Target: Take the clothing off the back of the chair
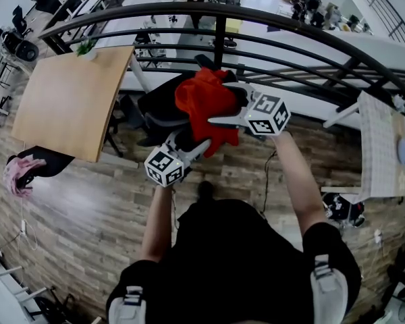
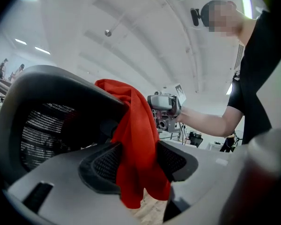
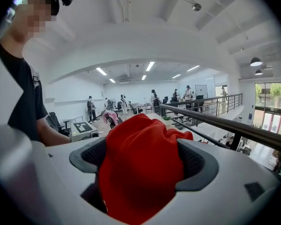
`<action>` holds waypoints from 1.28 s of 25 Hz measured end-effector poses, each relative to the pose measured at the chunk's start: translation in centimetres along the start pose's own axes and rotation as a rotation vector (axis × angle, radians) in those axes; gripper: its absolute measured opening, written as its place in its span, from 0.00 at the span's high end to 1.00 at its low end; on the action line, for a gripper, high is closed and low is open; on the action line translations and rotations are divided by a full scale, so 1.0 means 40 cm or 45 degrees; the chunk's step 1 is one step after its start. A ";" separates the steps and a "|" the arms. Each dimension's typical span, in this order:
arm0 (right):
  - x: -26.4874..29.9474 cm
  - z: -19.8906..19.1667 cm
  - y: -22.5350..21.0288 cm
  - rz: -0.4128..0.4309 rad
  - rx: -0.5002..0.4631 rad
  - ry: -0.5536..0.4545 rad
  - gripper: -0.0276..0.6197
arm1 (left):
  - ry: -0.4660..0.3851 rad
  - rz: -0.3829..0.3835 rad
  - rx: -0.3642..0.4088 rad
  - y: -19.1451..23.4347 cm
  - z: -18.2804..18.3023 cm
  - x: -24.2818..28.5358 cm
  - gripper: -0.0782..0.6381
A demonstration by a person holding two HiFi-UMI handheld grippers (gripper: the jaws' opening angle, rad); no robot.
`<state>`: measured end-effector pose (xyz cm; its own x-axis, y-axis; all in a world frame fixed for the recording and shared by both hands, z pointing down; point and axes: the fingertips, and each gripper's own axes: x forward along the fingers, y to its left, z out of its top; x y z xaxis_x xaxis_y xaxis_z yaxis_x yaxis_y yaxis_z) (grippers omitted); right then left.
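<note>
**Removal not yet complete**

Found cloth [image 1: 202,100] bunched over top of chair [image 1: 155,110], upper centre of head view, before black railing [image 1: 219,42]. Noted left gripper [image 2: 139,159] closed narrowly on a hanging fold, lower centre of its view; fold pinched between pads, tail dangling below. Noted right gripper [image 3: 143,165] spread to full width, cloth heaped between jaws at lower centre of its view, not clamped. In head view, located left gripper at lower left of cloth, right gripper at its right.
</note>
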<state>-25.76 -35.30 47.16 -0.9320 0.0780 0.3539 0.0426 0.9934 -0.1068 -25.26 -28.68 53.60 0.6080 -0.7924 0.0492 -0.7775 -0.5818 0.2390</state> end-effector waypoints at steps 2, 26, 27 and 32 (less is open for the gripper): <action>0.000 0.001 0.004 -0.023 0.009 -0.020 0.27 | -0.011 -0.001 -0.018 -0.001 0.000 -0.001 0.56; 0.012 -0.012 0.040 -0.261 -0.081 -0.061 0.56 | -0.032 -0.184 0.030 -0.101 0.015 0.104 0.68; 0.008 -0.010 0.042 -0.253 -0.064 -0.071 0.60 | -0.029 -0.186 0.033 -0.103 0.017 0.105 0.68; -0.015 -0.011 0.045 -0.201 0.038 -0.134 0.69 | 0.010 -0.199 0.083 -0.110 0.017 0.115 0.68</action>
<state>-24.97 -33.50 47.17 -0.9590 -0.0894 0.2691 -0.1162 0.9895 -0.0855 -19.17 -29.90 52.13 0.7235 -0.6899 0.0238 -0.6818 -0.7088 0.1809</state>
